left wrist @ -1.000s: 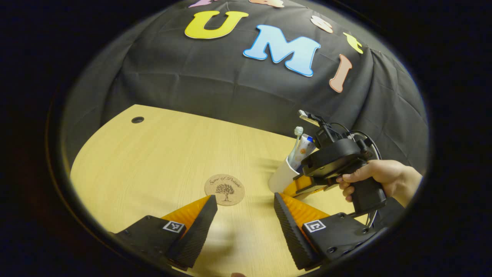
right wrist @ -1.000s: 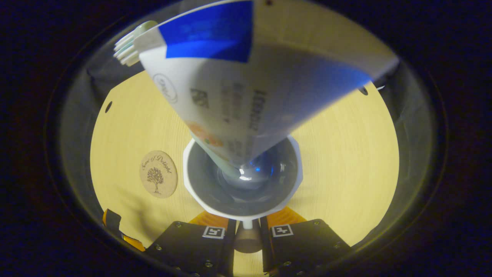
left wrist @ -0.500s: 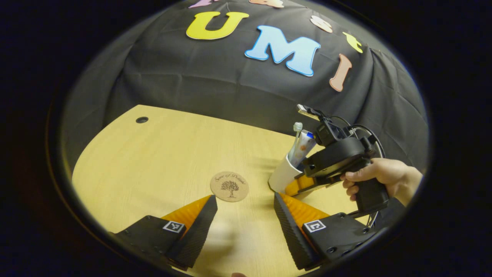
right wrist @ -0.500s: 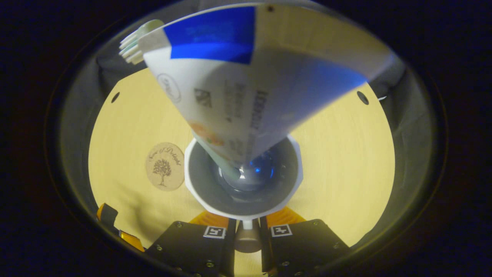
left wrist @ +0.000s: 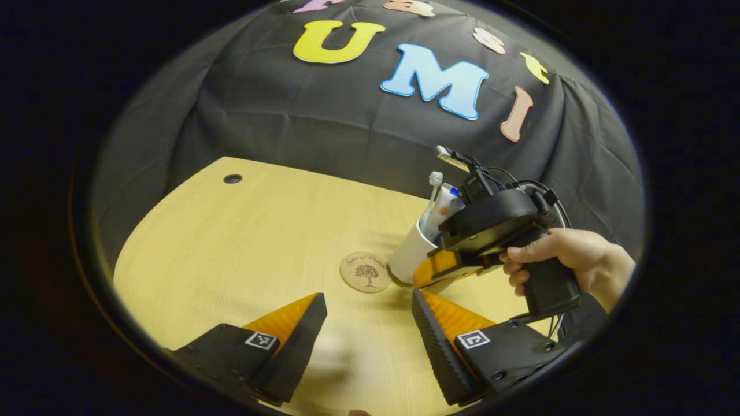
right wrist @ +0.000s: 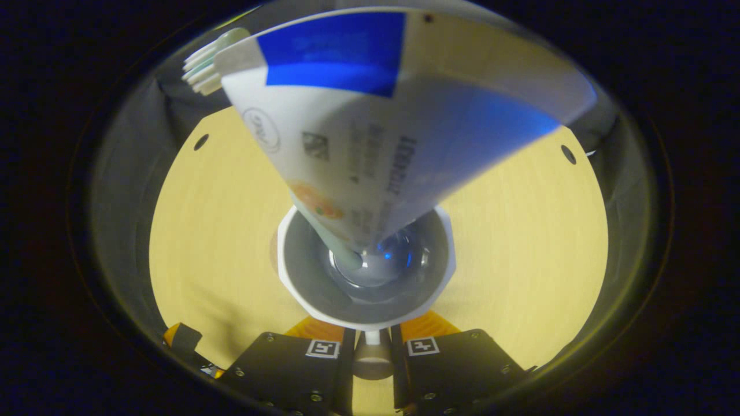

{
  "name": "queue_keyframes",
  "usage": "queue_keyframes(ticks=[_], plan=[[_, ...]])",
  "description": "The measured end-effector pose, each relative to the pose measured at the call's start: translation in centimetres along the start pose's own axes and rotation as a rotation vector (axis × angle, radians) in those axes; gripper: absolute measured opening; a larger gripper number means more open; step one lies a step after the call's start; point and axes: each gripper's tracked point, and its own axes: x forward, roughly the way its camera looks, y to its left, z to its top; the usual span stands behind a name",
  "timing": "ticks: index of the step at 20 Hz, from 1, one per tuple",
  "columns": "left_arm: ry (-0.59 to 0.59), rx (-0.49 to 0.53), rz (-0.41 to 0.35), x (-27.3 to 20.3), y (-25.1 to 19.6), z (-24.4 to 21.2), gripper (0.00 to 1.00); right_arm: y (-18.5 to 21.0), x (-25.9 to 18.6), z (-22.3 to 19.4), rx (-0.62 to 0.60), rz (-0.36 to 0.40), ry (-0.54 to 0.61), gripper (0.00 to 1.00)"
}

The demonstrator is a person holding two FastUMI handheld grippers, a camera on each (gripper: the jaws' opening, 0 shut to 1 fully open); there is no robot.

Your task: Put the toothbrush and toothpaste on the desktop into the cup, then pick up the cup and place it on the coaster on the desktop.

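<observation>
a: what does the left gripper view give you?
b: its own left gripper (left wrist: 369, 323) with fingers spread wide and nothing between them, low over the desk (left wrist: 243, 248). ahead of the fingertips lies the round coaster (left wrist: 365, 271), and just past it to the right the white cup (left wrist: 409, 260) hangs tilted in the right gripper (left wrist: 439, 270), a hand (left wrist: 563, 260) on its grip. the toothbrush (left wrist: 432, 188) and toothpaste (left wrist: 445, 207) stick up out of the cup.
a: and the right gripper view?
b: straight down into the cup (right wrist: 365, 268), right above that gripper's fingertips (right wrist: 371, 342). both fingers pinch the near rim. the toothpaste (right wrist: 393, 133) fans up toward the lens, the toothbrush (right wrist: 203, 72) bristles peeking out at its upper left.
a: is the cup over the coaster?
b: i cannot tell; from the left gripper view it looks just beside it.
</observation>
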Motion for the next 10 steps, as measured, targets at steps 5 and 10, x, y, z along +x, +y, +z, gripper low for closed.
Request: queue_keyframes(ticks=[5, 10], plan=[[-0.008, -0.007, 0.012, -1.1, 1.3, 0.1, 0.96, 2.6, 0.1, 0.9, -0.033, 0.020, 0.002, 0.27], [-0.009, -0.026, 0.029, -1.5, 2.5, 0.0, 0.96, 3.2, 0.3, 1.0, -0.050, 0.034, 0.017, 0.24]])
